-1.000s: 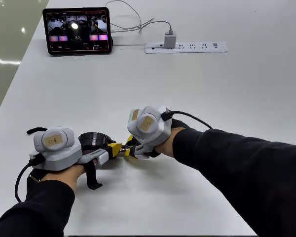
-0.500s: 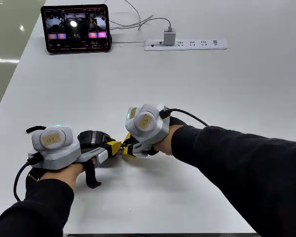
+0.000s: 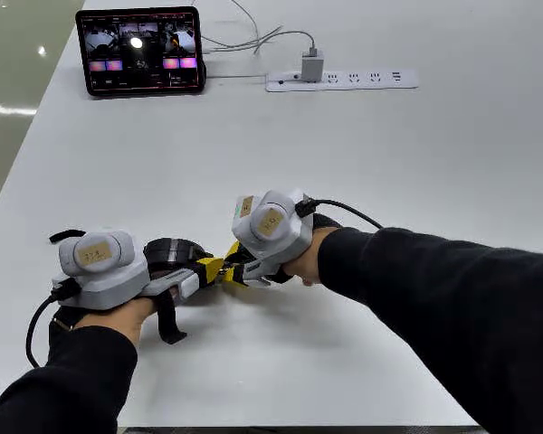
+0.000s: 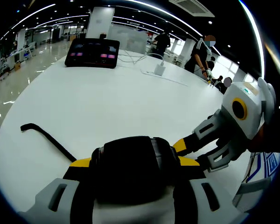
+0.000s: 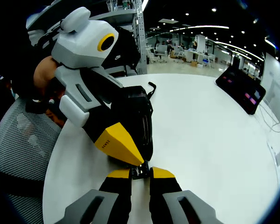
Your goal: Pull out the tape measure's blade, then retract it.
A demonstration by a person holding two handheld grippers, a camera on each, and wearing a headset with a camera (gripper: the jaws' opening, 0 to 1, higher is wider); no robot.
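Black tape measure (image 3: 172,255) on white table (image 3: 389,163), blade (image 5: 141,171) barely out

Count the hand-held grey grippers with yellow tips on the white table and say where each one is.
2. The left gripper clamps the round black tape measure near the white table's front left; the right gripper meets it from the right, pinching the metal blade tip.

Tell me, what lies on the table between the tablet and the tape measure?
Nothing: in the head view the table between tablet and tape measure is bare.
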